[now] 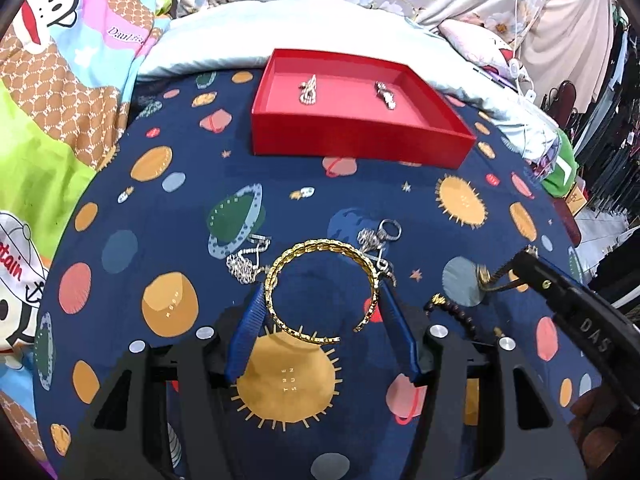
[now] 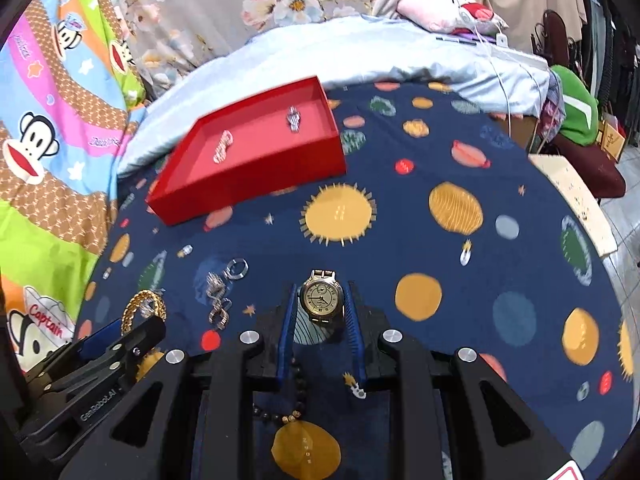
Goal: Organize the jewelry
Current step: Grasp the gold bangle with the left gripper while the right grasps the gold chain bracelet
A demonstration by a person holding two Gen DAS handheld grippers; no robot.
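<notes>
My left gripper (image 1: 326, 284) has its blue fingers on both sides of a gold chain bracelet (image 1: 320, 256) and grips it just above the cloth. My right gripper (image 2: 322, 296) is shut on a gold watch (image 2: 322, 298); it also shows in the left wrist view (image 1: 486, 276). A red tray (image 1: 400, 136) stands at the back with two silver pieces (image 1: 310, 90) inside. Silver jewelry (image 1: 244, 262) and a ring piece (image 1: 384, 236) lie beyond the bracelet. A dark bead bracelet (image 2: 298, 392) lies under the right gripper.
The jewelry lies on a navy planet-print cloth (image 1: 380, 200) over a round surface. A light-blue blanket (image 1: 280, 28) and pillows lie behind the tray. Colourful bedding (image 1: 52, 100) rises at the left. The cloth's edge drops off at the right.
</notes>
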